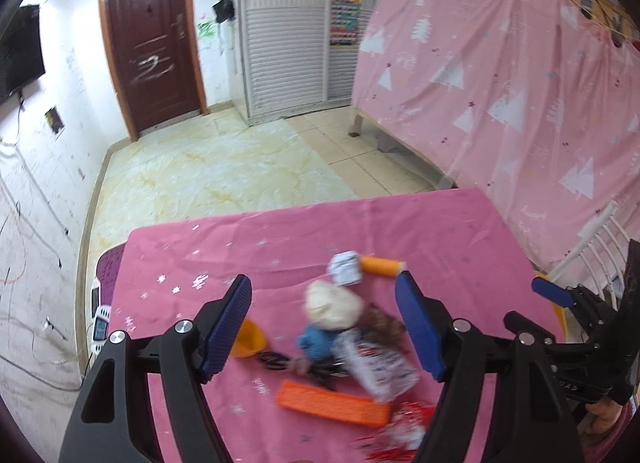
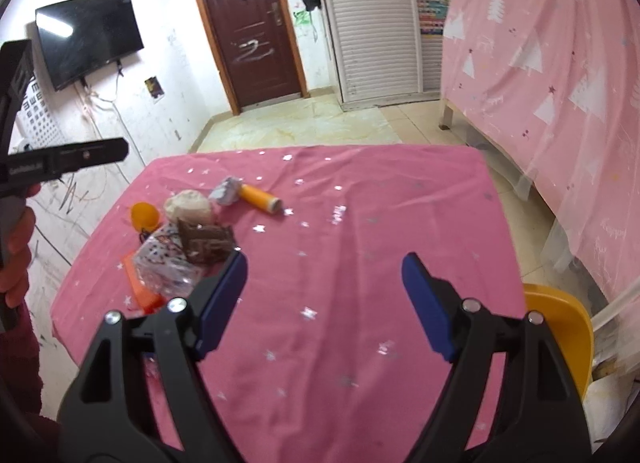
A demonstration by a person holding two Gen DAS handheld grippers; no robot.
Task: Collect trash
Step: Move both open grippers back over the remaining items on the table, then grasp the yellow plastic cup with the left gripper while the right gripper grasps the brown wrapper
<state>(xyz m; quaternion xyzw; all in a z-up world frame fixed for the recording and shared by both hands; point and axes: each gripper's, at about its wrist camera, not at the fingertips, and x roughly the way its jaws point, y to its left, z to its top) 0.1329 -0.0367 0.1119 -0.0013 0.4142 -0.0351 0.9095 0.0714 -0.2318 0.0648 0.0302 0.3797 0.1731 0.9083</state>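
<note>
A pile of trash lies on the pink tablecloth [image 1: 440, 239]: a cream crumpled ball [image 1: 332, 303], a clear printed wrapper [image 1: 380, 367], a brown wrapper [image 2: 206, 243], an orange flat box [image 1: 332, 403], an orange cup [image 1: 250, 339], a silver foil scrap [image 1: 344, 267] and an orange tube [image 1: 380, 265]. My left gripper [image 1: 324, 287] is open above the pile, empty. My right gripper [image 2: 324, 263] is open and empty over bare cloth, right of the pile [image 2: 188, 247]. Its blue fingertip [image 1: 554, 291] shows at the right of the left wrist view.
A yellow chair [image 2: 560, 327] stands at the table's right side. A pink sheet [image 2: 560, 63] hangs over a frame to the right. A brown door [image 2: 250, 23], a wall TV [image 2: 88, 35] and a white shutter cabinet [image 2: 372, 23] are beyond the table. A purple stool [image 1: 106, 275] stands left.
</note>
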